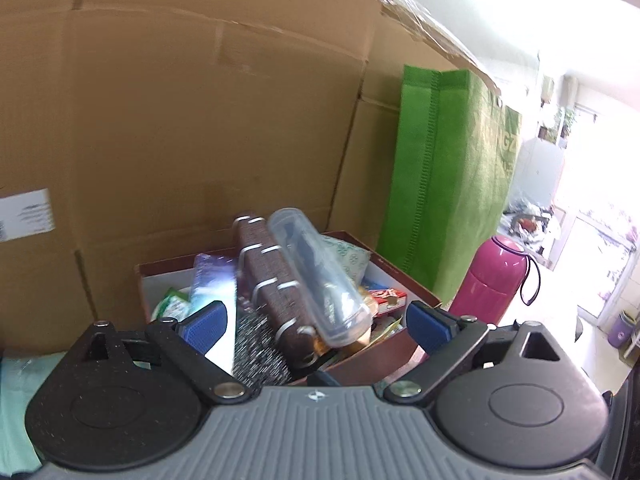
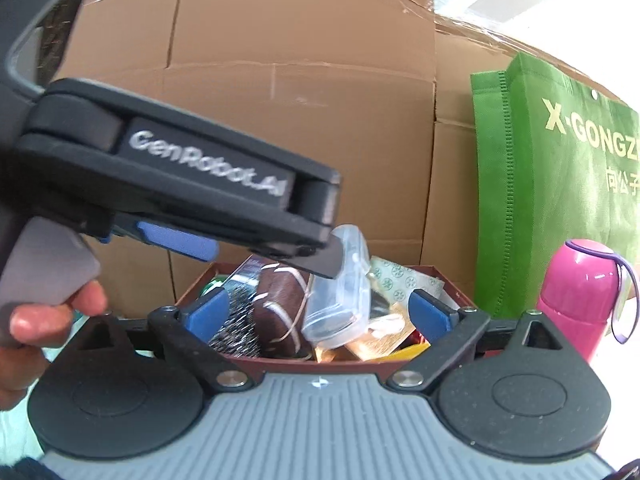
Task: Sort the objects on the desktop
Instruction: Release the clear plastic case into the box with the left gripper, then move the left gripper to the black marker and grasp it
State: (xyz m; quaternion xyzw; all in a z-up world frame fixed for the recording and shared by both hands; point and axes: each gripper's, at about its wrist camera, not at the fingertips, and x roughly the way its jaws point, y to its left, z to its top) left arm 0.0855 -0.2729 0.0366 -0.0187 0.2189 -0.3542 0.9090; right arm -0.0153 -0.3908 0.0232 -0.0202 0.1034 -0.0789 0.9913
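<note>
Clear plastic oblong case (image 1: 320, 276) lies tilted atop the clutter in the dark-red cardboard box (image 1: 394, 346). Probably light, stiff, slick; pinch mid-body across its width. Left gripper (image 1: 316, 322) and right gripper (image 2: 320, 312) fingers both spread, empty.

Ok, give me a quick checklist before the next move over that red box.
1. Left gripper open with nothing between its fingers: ok.
2. Right gripper open and free: ok.
3. Clear plastic case settled: not ok, it lies tilted on top of the pile.
4. Brown notebook inside the red box: ok, leaning on other things.
5. Pink bottle clear of the box: ok, upright to its right.
6. Room left in the box: cannot tell, contents are heaped.
</note>
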